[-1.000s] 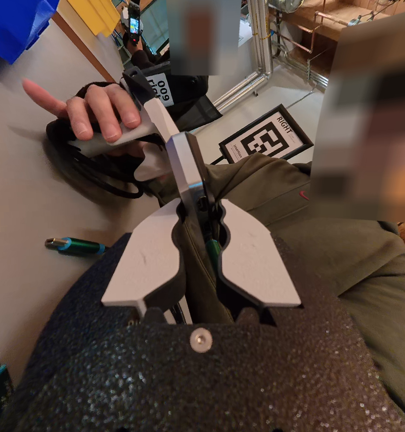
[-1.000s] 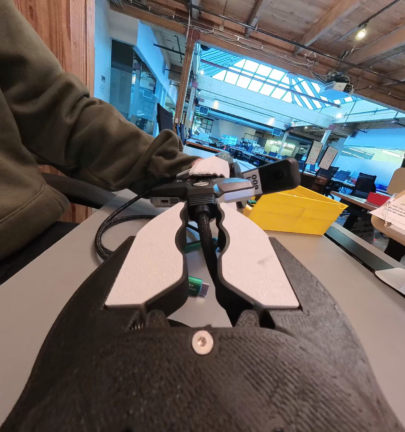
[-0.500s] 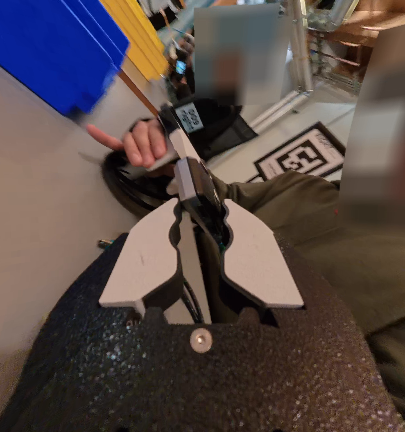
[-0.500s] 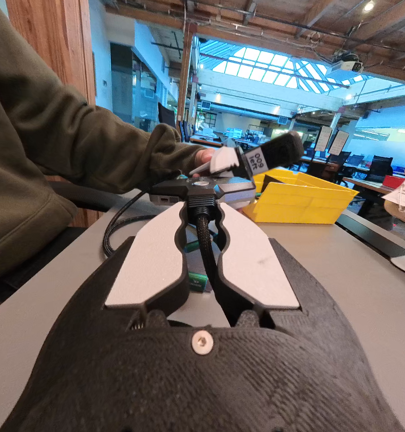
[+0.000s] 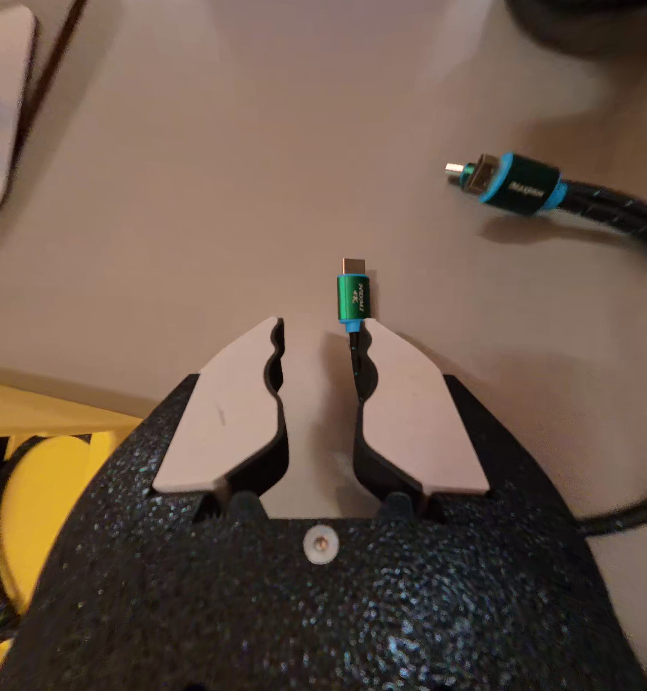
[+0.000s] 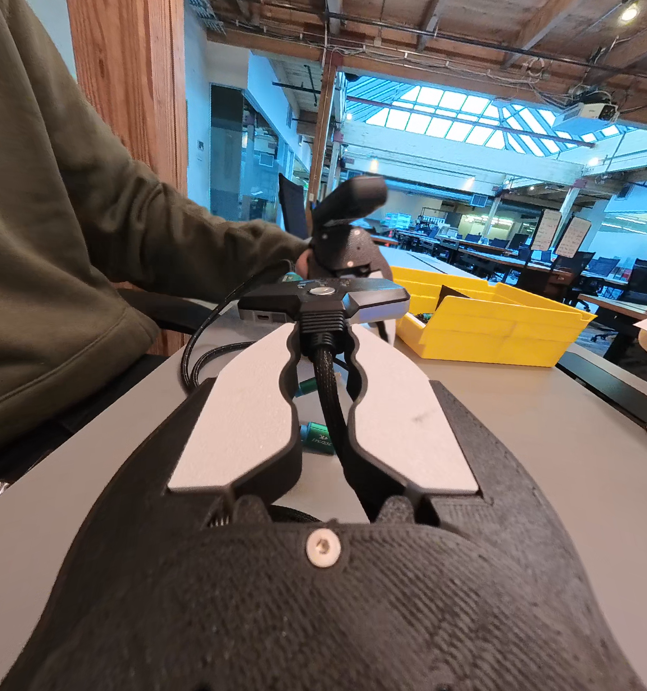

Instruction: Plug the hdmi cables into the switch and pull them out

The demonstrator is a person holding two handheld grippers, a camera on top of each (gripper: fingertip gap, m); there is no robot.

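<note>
While your left gripper (image 5: 322, 325) points down at the table (image 5: 202, 187), its fingers stand apart and hold nothing.

- Small plug (image 5: 353, 297): green shell, blue collar, metal tip pointing far. It lies flat on the table just beyond your right fingertip; its thin cord (image 5: 355, 359) runs back along that finger's inner edge.
- Large plug (image 5: 516, 185): green and blue, on a thick braided cable (image 5: 613, 213). It sits far right, well apart from your fingers, tip pointing left.
- Yellow bin (image 5: 34, 467): near left, partly under the gripper body.

Your right gripper (image 6: 322, 336) is clamped on the ribbed collar of the switch's black cable.

- Switch (image 6: 323, 301): black and grey, raised off the table just beyond your fingertips, its top level.
- Switch cable (image 6: 329, 396): braided, runs back between your fingers.
- Two green plugs: one (image 6: 316, 443) shows low in the gap between your fingers, another (image 6: 307, 387) farther on.
- Left gripper (image 6: 346, 239) again: far side of the switch, in a hand with an olive sleeve (image 6: 127, 224).
</note>
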